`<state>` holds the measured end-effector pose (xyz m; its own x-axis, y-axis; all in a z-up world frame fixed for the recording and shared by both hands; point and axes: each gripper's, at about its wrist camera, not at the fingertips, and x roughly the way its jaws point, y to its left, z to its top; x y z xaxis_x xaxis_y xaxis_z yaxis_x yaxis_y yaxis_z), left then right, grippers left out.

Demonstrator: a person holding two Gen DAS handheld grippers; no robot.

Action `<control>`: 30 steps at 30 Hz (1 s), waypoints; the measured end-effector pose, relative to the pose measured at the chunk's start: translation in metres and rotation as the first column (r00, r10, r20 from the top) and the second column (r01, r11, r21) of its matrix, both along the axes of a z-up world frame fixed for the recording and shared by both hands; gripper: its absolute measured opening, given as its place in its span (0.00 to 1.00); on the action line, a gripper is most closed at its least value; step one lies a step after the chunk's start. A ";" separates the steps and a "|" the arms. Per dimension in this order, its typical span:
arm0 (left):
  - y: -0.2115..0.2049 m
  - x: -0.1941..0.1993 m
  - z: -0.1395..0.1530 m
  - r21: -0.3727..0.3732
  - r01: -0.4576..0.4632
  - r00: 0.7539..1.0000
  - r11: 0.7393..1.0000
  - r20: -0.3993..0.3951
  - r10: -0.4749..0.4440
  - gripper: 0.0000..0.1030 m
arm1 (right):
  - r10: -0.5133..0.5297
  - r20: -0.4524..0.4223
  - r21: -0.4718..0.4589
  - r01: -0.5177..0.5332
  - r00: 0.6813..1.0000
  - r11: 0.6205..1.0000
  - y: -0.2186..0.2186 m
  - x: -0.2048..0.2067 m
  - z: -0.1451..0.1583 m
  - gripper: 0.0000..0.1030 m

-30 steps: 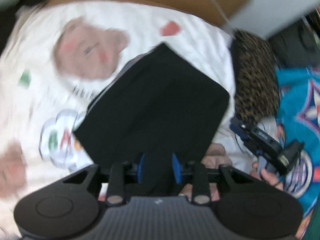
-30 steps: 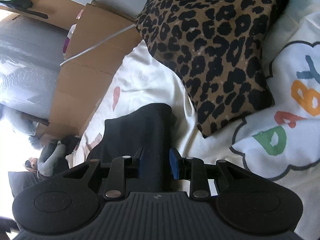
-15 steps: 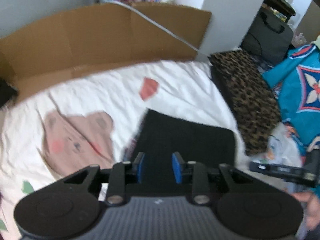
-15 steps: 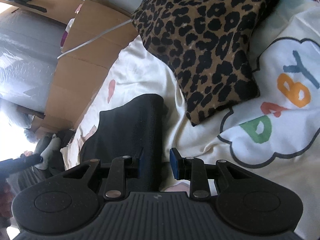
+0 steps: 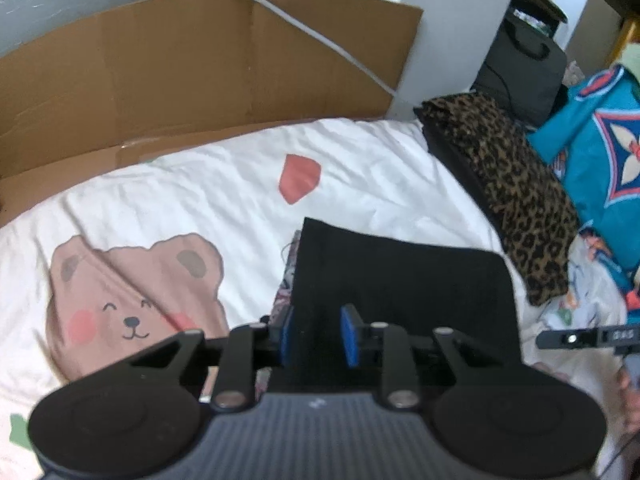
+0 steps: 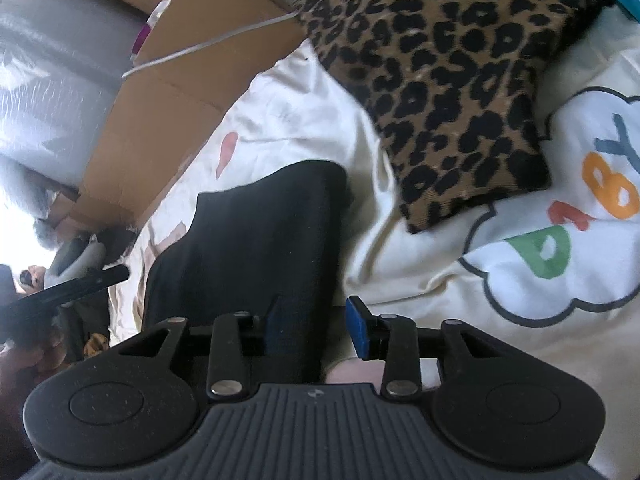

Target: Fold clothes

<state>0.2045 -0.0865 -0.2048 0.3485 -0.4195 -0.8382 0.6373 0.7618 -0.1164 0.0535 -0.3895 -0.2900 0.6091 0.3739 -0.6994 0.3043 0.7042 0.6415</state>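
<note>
Between my left gripper pads, now closing, lies the black garment; my right gripper is opening beside its edge.

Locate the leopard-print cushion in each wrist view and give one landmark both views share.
Left wrist: leopard-print cushion at the right, beyond the folded black garment.
Right wrist: it fills the upper right, above the black garment.
Shared landmark: the brown cardboard along the bed's far edge.
</note>
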 end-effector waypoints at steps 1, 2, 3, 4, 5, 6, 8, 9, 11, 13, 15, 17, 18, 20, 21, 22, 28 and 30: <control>-0.001 -0.001 -0.005 0.007 0.011 1.000 1.000 0.016 -0.011 0.26 | 0.009 -0.005 -0.008 -0.009 1.000 1.000 0.004 0.002 0.000 0.38; -0.001 -0.002 -0.010 0.017 0.017 0.999 1.000 0.034 -0.017 0.26 | 0.019 -0.009 -0.015 -0.019 1.000 1.000 0.007 0.004 -0.001 0.38; -0.001 -0.003 -0.015 0.024 0.019 0.999 1.000 0.038 -0.020 0.26 | 0.030 -0.013 -0.023 -0.030 0.999 0.999 0.011 0.005 -0.001 0.38; -0.002 -0.003 -0.020 0.032 0.020 0.999 0.999 0.041 -0.021 0.26 | 0.038 -0.016 -0.030 -0.039 0.999 0.999 0.014 0.006 -0.002 0.38; -0.002 -0.004 -0.022 0.036 0.024 0.999 0.999 0.046 -0.026 0.26 | 0.044 -0.020 -0.038 -0.045 0.999 0.998 0.017 0.007 -0.002 0.38; -0.001 -0.005 -0.024 0.039 0.029 0.998 0.999 0.051 -0.031 0.26 | 0.048 -0.023 -0.044 -0.049 0.999 0.998 0.019 0.009 -0.003 0.38; 0.000 -0.006 -0.025 0.039 0.029 0.997 0.999 0.064 -0.032 0.26 | 0.046 -0.024 -0.049 -0.047 0.999 0.998 0.022 0.011 -0.003 0.38; 0.002 -0.005 -0.025 0.037 0.026 0.997 0.999 0.065 -0.028 0.26 | 0.041 -0.025 -0.052 -0.042 0.999 0.998 0.022 0.013 -0.003 0.38; 0.004 -0.004 -0.026 0.034 0.021 0.998 0.999 0.062 -0.023 0.26 | 0.030 -0.029 -0.059 -0.032 0.999 0.998 0.024 0.014 -0.004 0.38; 0.004 -0.004 -0.027 0.029 0.019 0.998 0.999 0.059 -0.021 0.26 | 0.025 -0.034 -0.067 -0.027 0.999 0.997 0.026 0.015 -0.006 0.38; 0.005 -0.004 -0.026 0.019 0.010 0.999 1.000 0.053 -0.011 0.26 | 0.027 -0.038 -0.071 -0.030 0.999 0.997 0.028 0.017 -0.007 0.38; 0.007 -0.004 -0.025 0.011 0.003 0.999 1.000 0.049 -0.004 0.22 | 0.029 -0.041 -0.076 -0.032 0.999 0.997 0.031 0.018 -0.008 0.38; 0.009 -0.005 -0.024 0.009 -0.001 0.999 1.000 0.047 0.001 0.19 | 0.029 -0.042 -0.079 -0.032 0.999 0.996 0.032 0.019 -0.009 0.38; 0.010 -0.007 -0.022 0.009 0.001 0.999 1.000 0.045 -0.001 0.15 | 0.029 -0.046 -0.081 -0.033 0.999 0.996 0.033 0.019 -0.010 0.38; 0.010 -0.008 -0.022 0.010 0.008 0.999 1.000 0.043 -0.009 0.15 | 0.030 -0.048 -0.082 -0.034 0.998 0.996 0.034 0.020 -0.011 0.38; 0.010 -0.009 -0.022 0.011 0.016 0.999 1.000 0.042 -0.016 0.15 | 0.033 -0.050 -0.082 -0.037 0.998 0.996 0.035 0.020 -0.012 0.38; 0.008 -0.004 -0.027 0.017 0.010 1.000 1.000 0.024 -0.010 0.16 | 0.044 -0.061 -0.085 -0.049 0.997 0.995 0.037 0.019 -0.015 0.38; 0.006 -0.004 -0.028 0.030 0.016 0.999 0.999 0.032 -0.017 0.16 | 0.050 -0.061 -0.086 -0.055 0.997 0.995 0.037 0.018 -0.014 0.38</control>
